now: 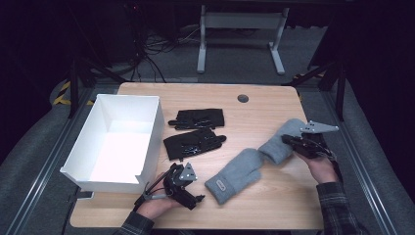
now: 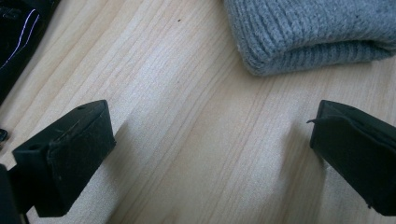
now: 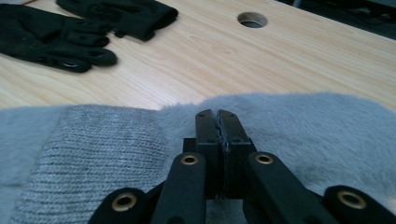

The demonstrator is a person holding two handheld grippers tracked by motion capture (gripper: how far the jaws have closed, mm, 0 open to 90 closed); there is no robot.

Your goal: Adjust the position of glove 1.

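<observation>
Grey mittens [image 1: 254, 164] (fuzzy, overlapping) on table.

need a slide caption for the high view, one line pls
Right gripper shut on a grey mitten, left gripper resting open beside the white box.

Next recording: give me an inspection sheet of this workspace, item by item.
Surface: light wooden table with a round grommet hole near the far edge.
Job's things: two grey mittens; the near grey mitten lies flat, the far grey mitten is pinched by the right gripper.
Clutter: two black gloves lying side by side; open white box at the table's left.
Grippers: right gripper's jaws shut on the far grey mitten; left gripper open over bare wood, holding nothing.
Cables: a tangle on the floor beyond the table.
Surroundings: grey carpet, white legs of another table, dark room.
</observation>
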